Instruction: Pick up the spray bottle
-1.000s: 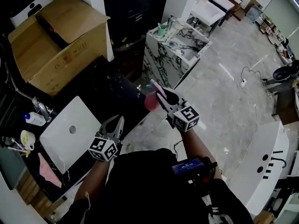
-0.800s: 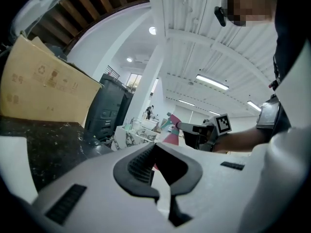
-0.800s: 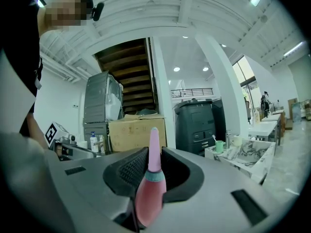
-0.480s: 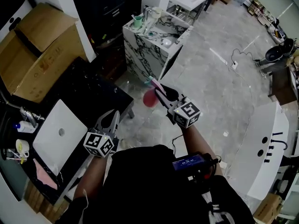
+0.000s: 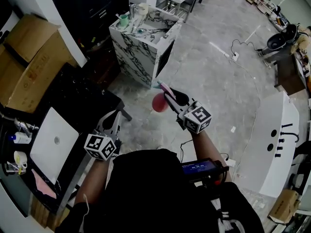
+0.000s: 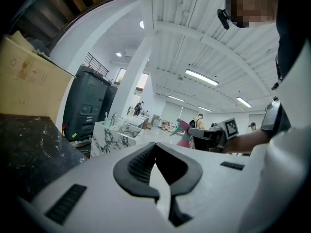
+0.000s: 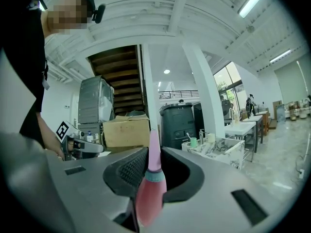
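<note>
Spray bottle (image 5: 159, 102), pink, sits clamped between the right hand-held gripper's (image 5: 168, 95) jaws. Within the last second it has been carried off the black worktop (image 5: 87, 101) over open floor; pickup looks complete. Left hand-held gripper (image 5: 111, 118) closed, empty.

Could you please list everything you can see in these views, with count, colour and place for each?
spray bottle: one, pink with a teal collar, between the right gripper's jaws
marble cabinet: one, white with black veins, on the floor ahead
green cup: one, on the cabinet's top
cardboard box: one, brown, upper left
black counter: one, at left
white panel: one, flat on the counter
pink cloth: one, at the counter's near end
cable: one, white, on the floor at upper right
left gripper: one, jaws together, empty
right gripper: one, closed on the spray bottle
</note>
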A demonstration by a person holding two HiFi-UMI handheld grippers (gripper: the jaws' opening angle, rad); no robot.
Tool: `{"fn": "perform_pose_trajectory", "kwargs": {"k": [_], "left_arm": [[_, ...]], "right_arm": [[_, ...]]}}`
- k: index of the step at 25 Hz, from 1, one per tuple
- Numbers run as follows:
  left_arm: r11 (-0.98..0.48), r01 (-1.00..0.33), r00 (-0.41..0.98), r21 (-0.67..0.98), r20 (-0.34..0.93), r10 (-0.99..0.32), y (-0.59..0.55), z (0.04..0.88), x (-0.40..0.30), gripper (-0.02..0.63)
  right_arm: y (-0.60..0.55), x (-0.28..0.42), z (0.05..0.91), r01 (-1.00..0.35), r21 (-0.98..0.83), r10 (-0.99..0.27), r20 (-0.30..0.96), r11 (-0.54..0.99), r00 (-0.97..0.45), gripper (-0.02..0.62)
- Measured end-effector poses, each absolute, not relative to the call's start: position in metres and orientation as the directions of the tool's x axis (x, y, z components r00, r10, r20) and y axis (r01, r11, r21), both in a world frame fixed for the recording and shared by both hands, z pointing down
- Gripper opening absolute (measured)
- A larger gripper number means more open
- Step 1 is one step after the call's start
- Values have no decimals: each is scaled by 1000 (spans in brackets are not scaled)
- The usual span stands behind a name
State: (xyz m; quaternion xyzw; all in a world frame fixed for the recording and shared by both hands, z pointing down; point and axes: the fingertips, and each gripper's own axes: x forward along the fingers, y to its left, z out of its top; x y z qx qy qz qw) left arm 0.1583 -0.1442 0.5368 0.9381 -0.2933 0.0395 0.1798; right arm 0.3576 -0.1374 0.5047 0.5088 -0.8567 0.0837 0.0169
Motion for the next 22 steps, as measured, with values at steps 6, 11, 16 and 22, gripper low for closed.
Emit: {"fn": "perform_pose_trajectory", "kwargs": {"k": [6,11,16,22], "left_arm": [[-771,-556,831,311,199,-519,-123,542,178,8],[-773,-551,835,315,224,-503,-99,548,194,8],[-764,-568,822,307,247,-513,-82,553,201,8],[-742,-597,802,305,253,-542,-66,557,205,8]], "right_arm": [[-105,380,513,-880,-142,-875,116,453,-470,101],[-75,403,526,-886,-160,-880,131,435,-456,101],[-63,414,532,-883,-182,-880,131,432,-457,101],[-56,414,539,-859,-186,-856,126,476,-502,101]]}}
